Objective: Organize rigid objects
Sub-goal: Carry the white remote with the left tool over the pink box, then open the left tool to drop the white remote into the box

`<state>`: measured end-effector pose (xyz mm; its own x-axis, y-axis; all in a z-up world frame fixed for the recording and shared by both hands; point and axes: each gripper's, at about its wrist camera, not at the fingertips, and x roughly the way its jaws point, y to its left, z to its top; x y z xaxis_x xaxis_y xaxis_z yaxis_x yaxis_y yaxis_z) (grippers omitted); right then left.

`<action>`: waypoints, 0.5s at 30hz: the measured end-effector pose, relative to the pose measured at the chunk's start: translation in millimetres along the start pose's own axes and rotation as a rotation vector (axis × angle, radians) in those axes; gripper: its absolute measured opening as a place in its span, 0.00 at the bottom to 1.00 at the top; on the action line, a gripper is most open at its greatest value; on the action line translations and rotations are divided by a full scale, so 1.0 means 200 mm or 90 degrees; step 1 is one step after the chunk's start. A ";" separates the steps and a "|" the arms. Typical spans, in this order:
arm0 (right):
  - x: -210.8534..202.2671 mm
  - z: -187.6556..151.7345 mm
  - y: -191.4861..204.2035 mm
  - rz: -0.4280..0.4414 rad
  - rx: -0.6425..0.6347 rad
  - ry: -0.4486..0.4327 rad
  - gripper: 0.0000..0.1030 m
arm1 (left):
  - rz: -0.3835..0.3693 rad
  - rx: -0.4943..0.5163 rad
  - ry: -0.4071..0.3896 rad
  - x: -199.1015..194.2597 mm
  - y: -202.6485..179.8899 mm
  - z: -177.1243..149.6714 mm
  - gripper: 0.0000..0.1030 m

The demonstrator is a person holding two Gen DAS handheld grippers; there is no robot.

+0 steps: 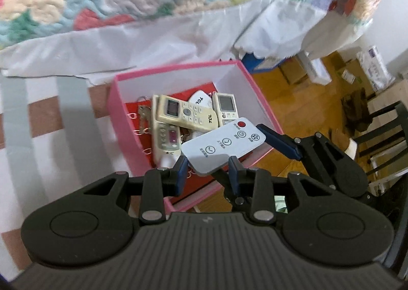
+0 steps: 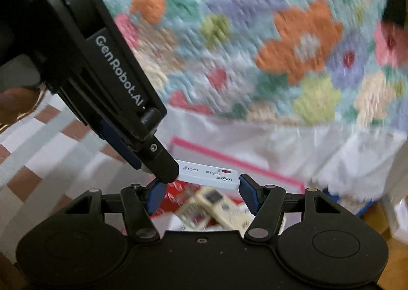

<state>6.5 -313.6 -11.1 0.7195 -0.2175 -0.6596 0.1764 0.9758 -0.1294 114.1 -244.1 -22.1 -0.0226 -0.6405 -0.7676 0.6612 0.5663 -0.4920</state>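
left gripper clamps white remote | right gripper apart | TCL remote

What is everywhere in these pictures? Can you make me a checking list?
Surface: striped bed cover in white, grey and brown.
Job's things: white remote held above the pink box; inside it lie cream remotes and keys.
Clutter: flowery blanket and a white sheet behind the box.
Grippers: left hand-held gripper shut on the white remote's near end; right hand-held gripper open, one finger at the remote's far end.
Cables: nothing seen.
Surroundings: wooden floor, cardboard boxes, a dark chair.
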 end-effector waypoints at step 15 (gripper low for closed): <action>0.45 -0.22 -0.20 0.095 0.113 0.121 0.70 | 0.114 -0.053 0.046 0.43 0.04 0.04 0.33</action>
<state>35.2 -371.8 -97.5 0.6108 -0.0479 -0.7903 0.2055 0.9735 0.0998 122.8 -298.0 -89.1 0.0342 -0.4889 -0.8717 0.5953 0.7105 -0.3752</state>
